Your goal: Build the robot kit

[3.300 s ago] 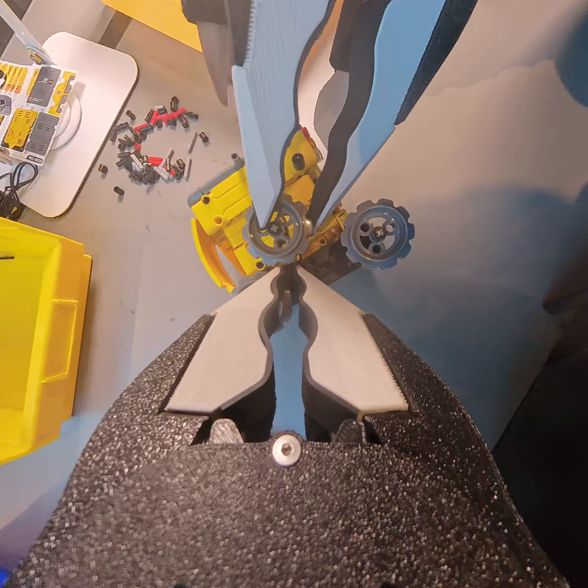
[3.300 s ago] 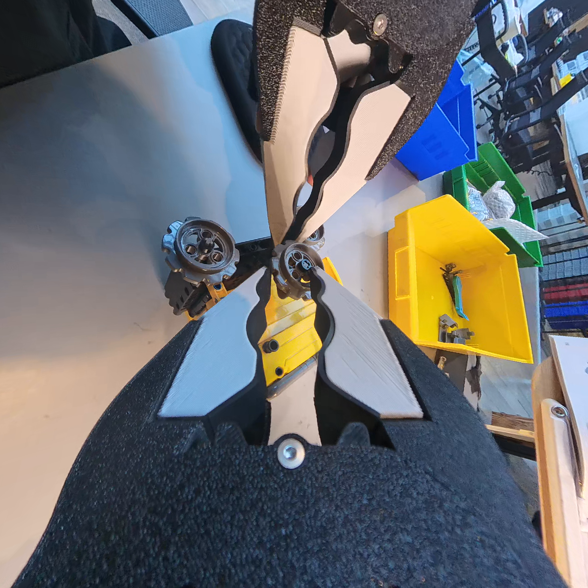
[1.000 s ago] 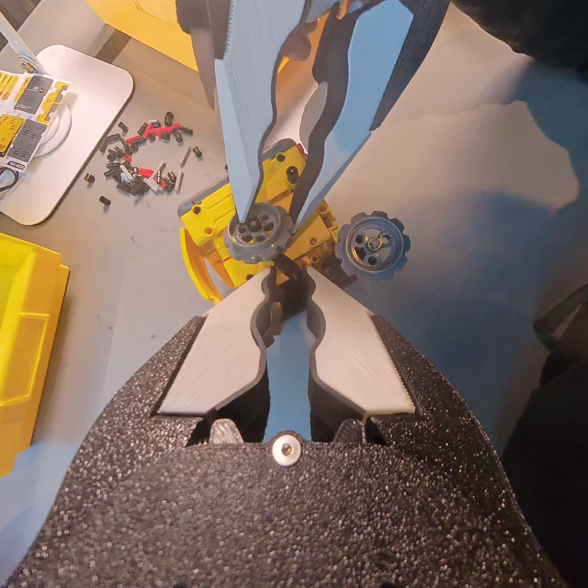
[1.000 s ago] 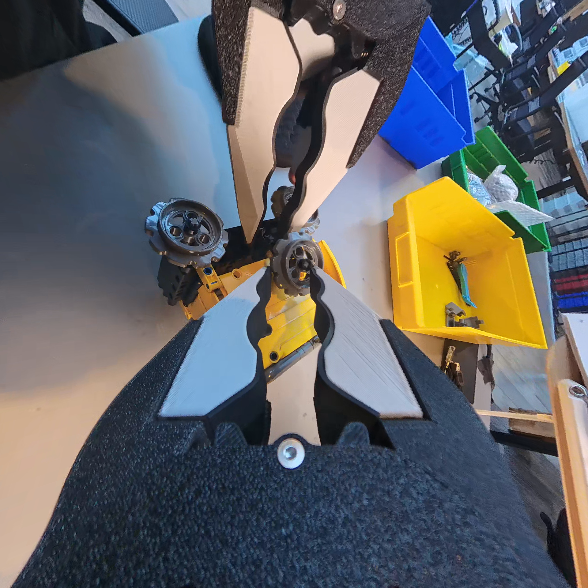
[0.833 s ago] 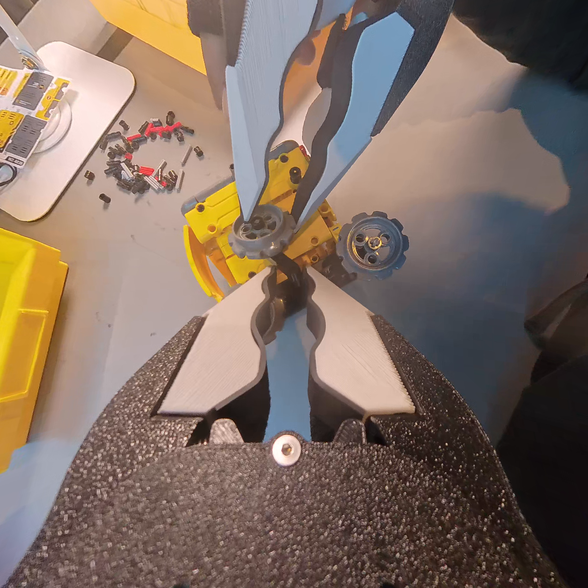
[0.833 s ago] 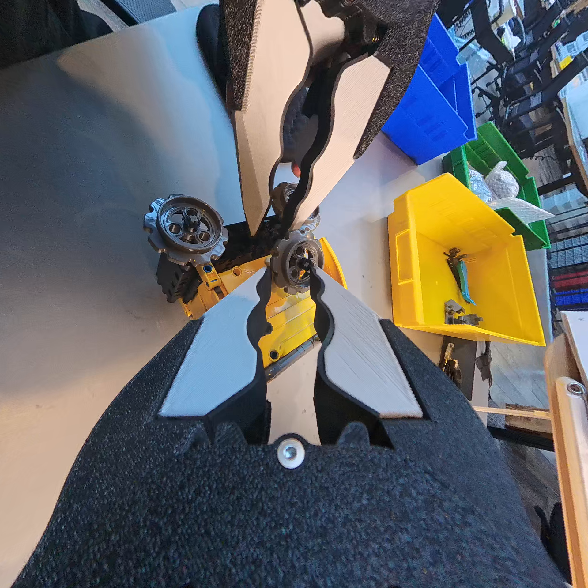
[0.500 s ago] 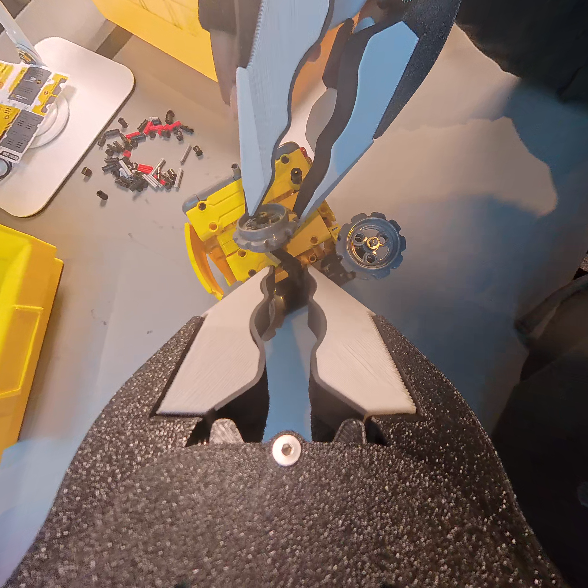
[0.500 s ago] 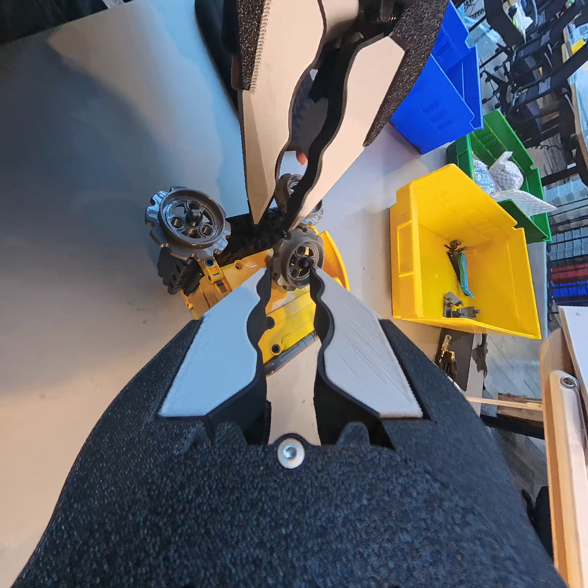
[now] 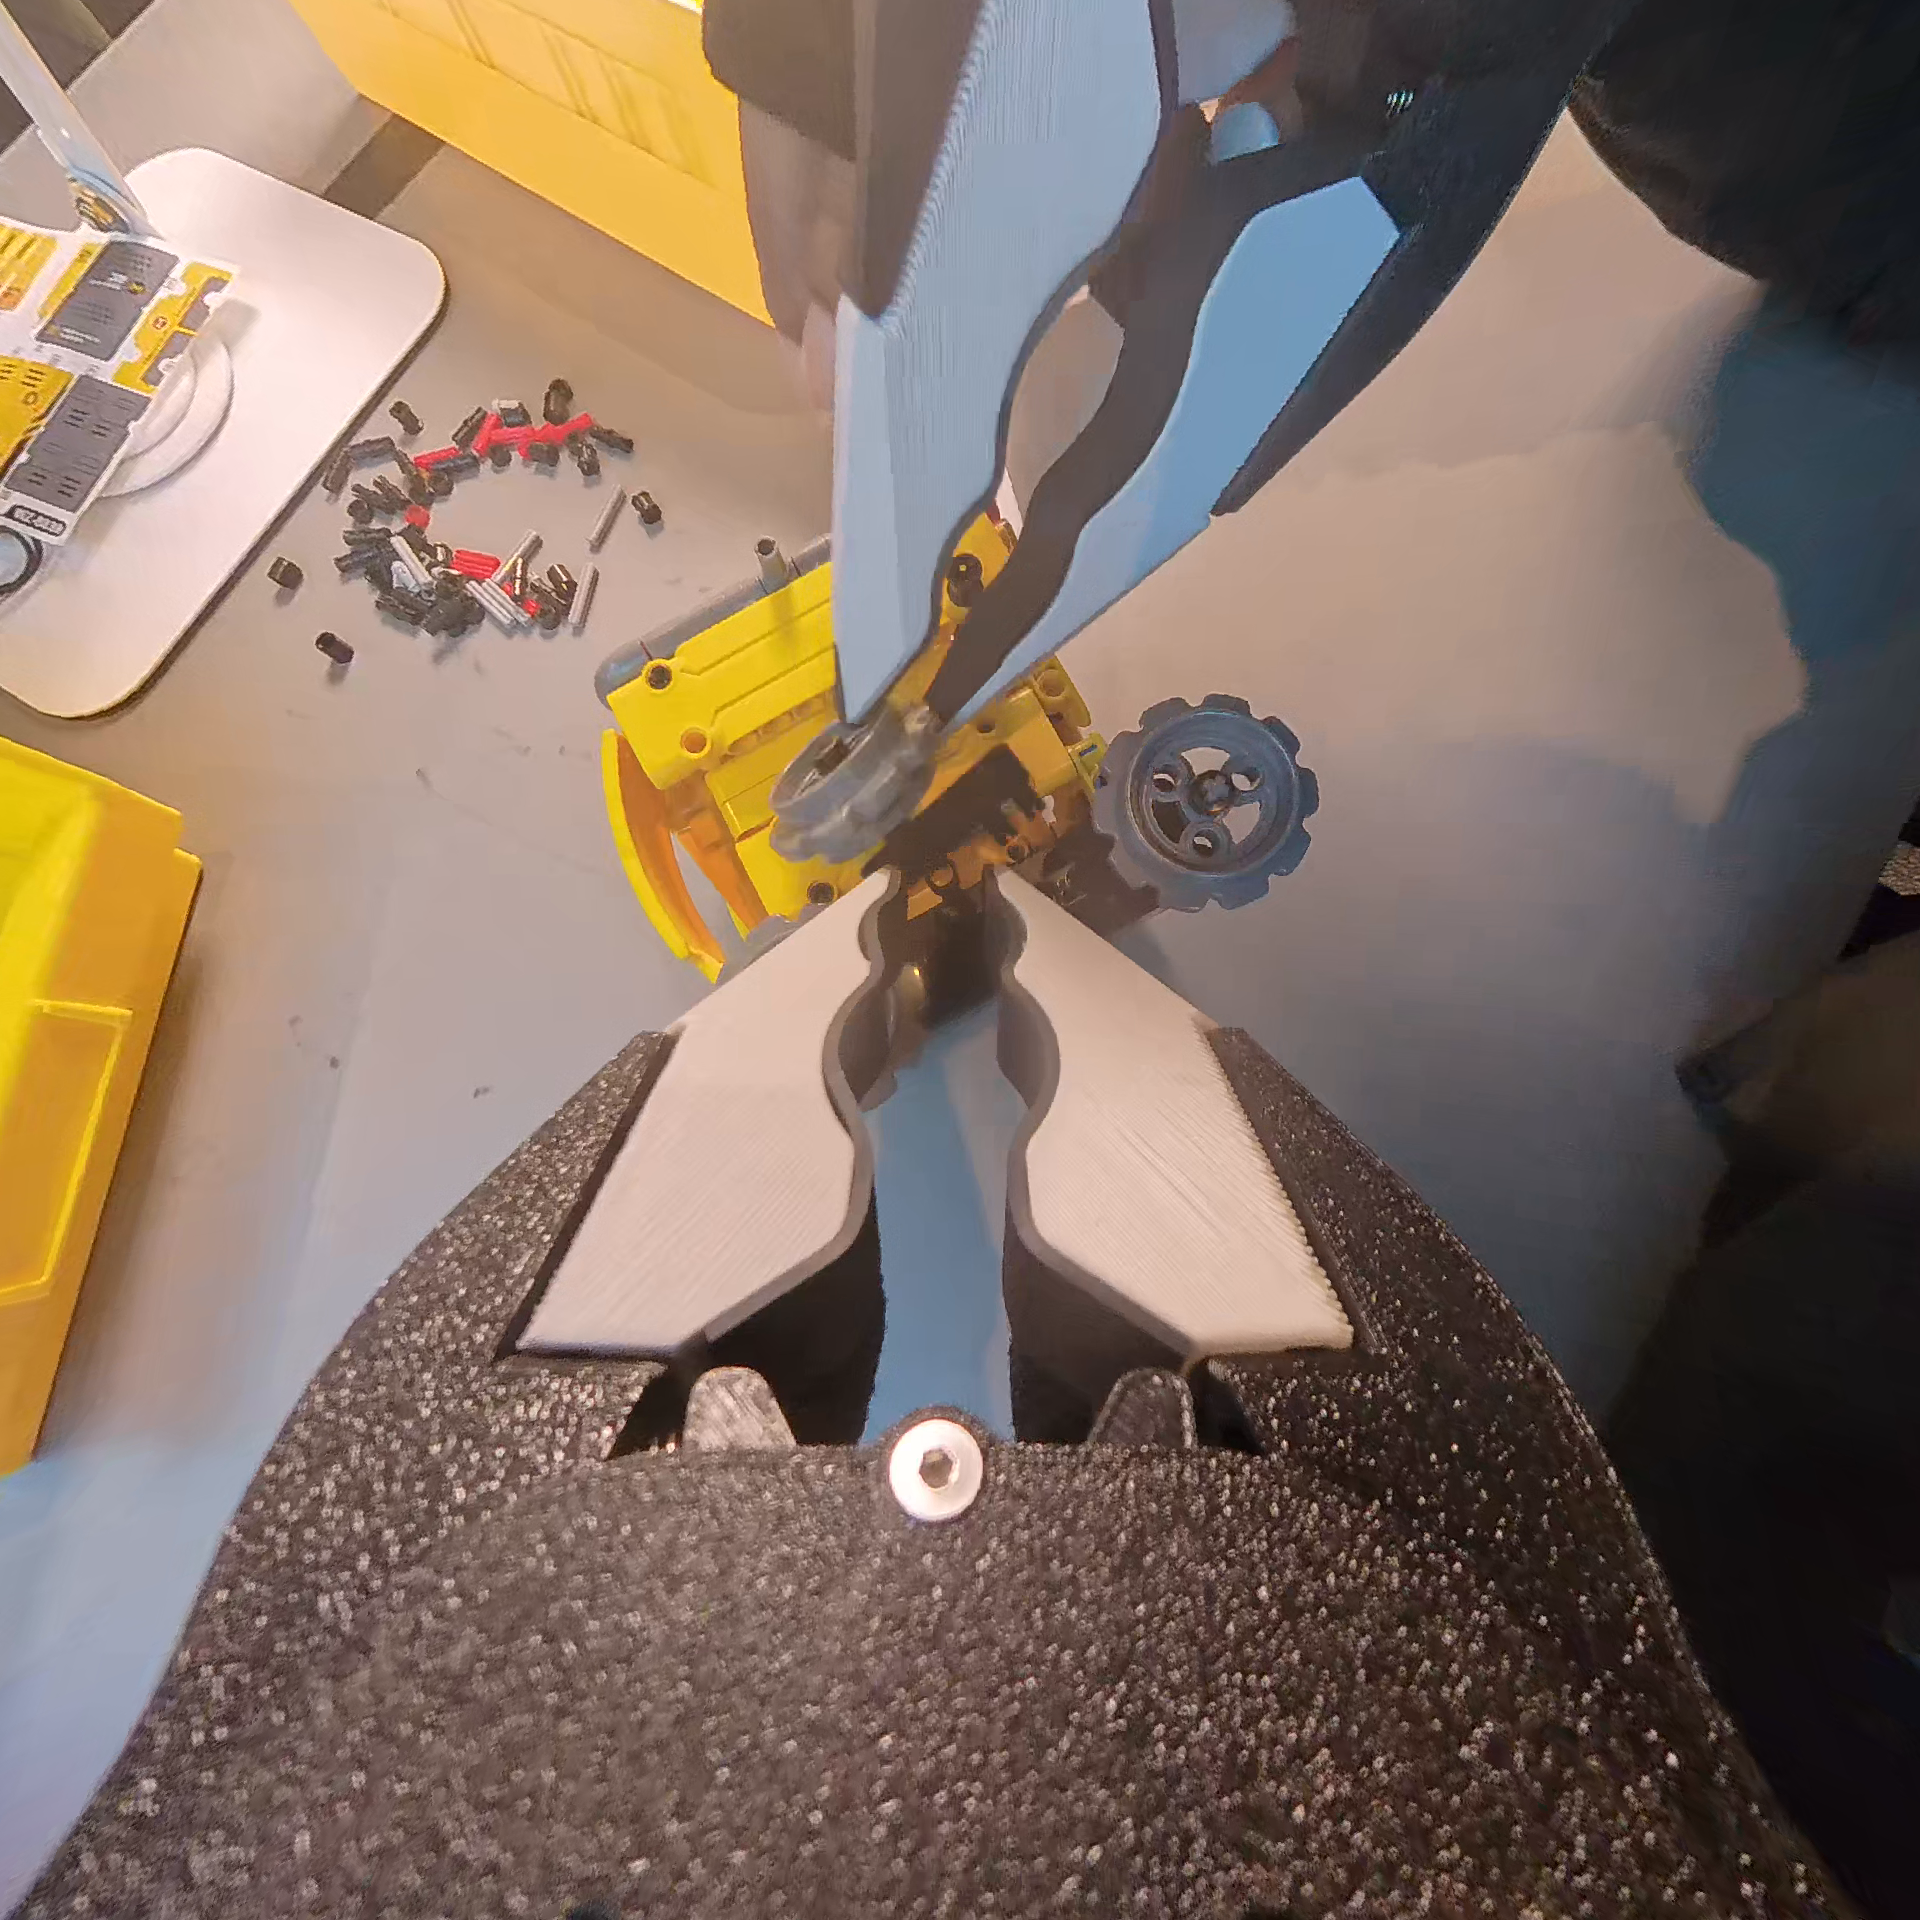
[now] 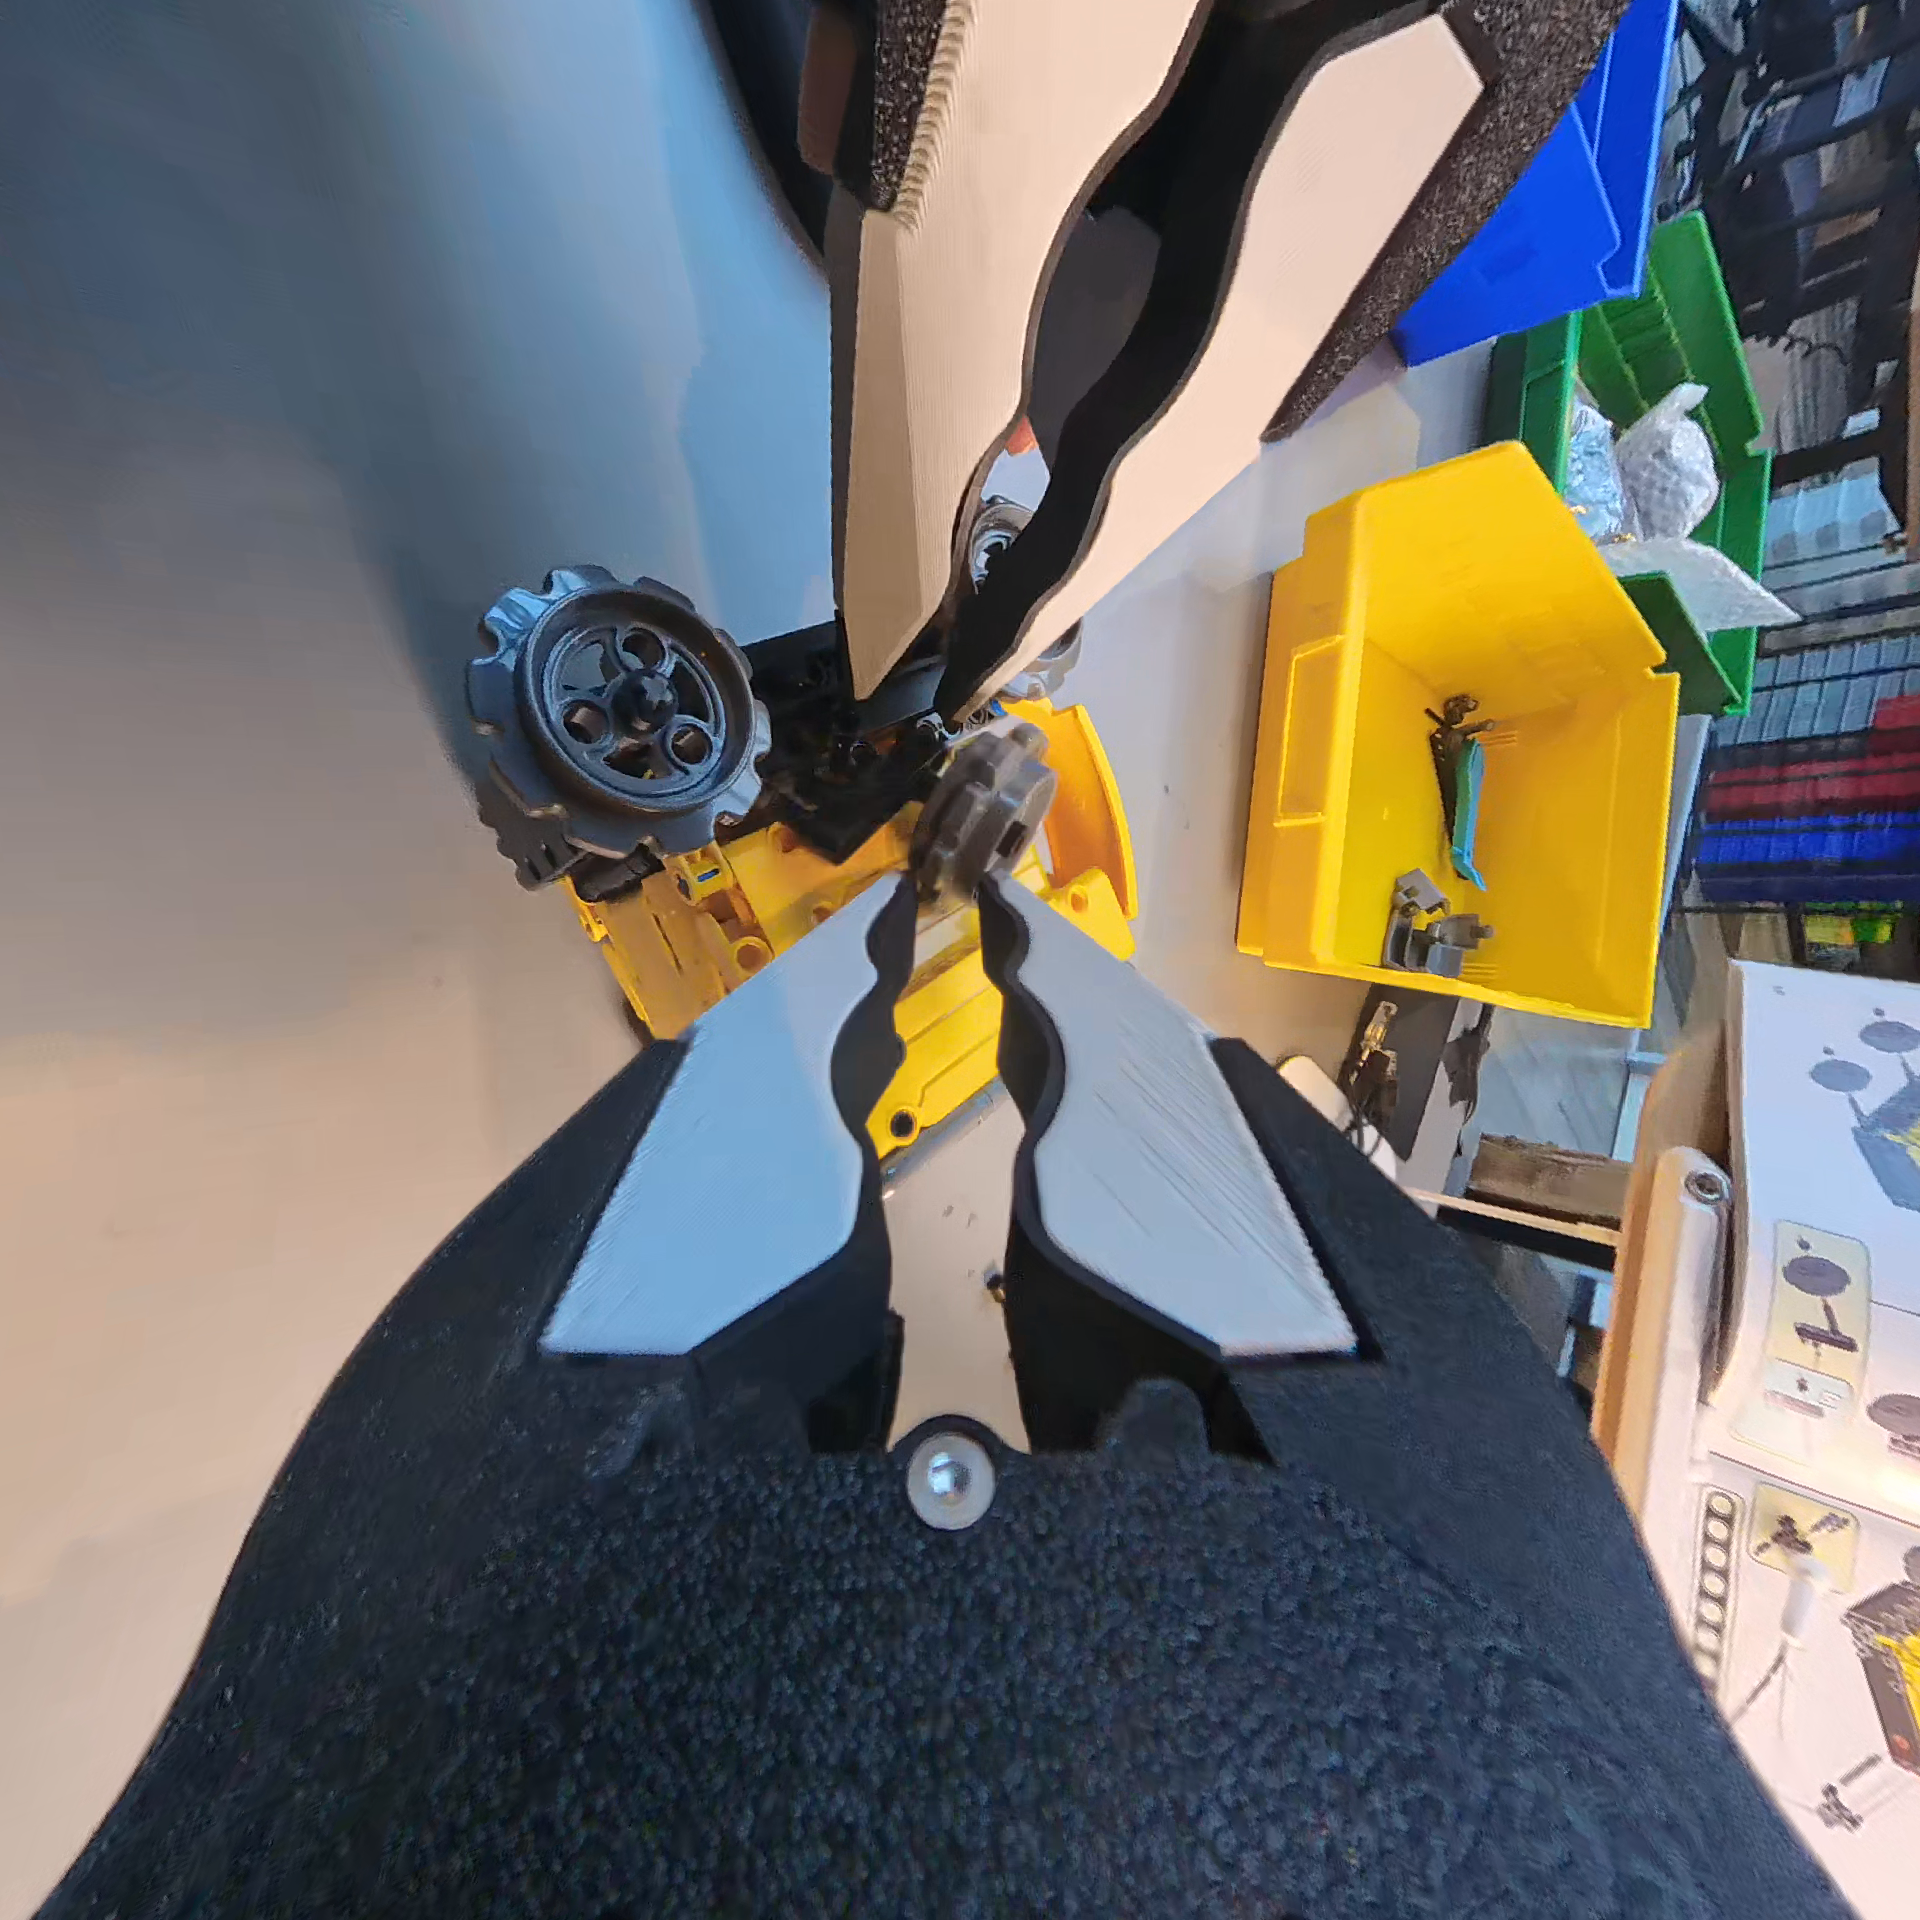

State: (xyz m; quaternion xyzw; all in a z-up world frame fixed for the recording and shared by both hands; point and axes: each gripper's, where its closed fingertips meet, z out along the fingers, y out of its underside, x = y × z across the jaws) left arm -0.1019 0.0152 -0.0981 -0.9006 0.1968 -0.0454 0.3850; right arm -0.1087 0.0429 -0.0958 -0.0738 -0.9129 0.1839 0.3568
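A yellow and black brick-built vehicle model point(image 9: 727, 707) lies on the grey table. My left gripper point(image 9: 940, 896) is shut on a black part at the model's near edge. It enters the right wrist view point(image 10: 902, 688) from the top. My right gripper point(image 10: 945, 883) is shut on the rim of a small grey sprocket wheel point(image 10: 982, 821), which is tilted edge-on just above the model point(image 10: 1086, 831). In the left wrist view the right gripper point(image 9: 902, 717) comes down from the top with that wheel point(image 9: 852, 774). A larger dark sprocket wheel point(image 9: 1205, 805) sits on the model's side point(image 10: 623, 717).
Loose black, red and grey pins point(image 9: 468, 520) lie left of the model, by a white board point(image 9: 312, 343) with a printed sheet. A yellow bin point(image 9: 62, 987) stands at the left. Another yellow bin point(image 10: 1455, 748) holds a few parts, with blue point(image 10: 1538, 208) and green point(image 10: 1683, 343) bins behind.
The small grey wheel has turned from face-on to tilted edge-on in my right gripper, which has narrowed on its rim. The left gripper keeps its hold on the model.
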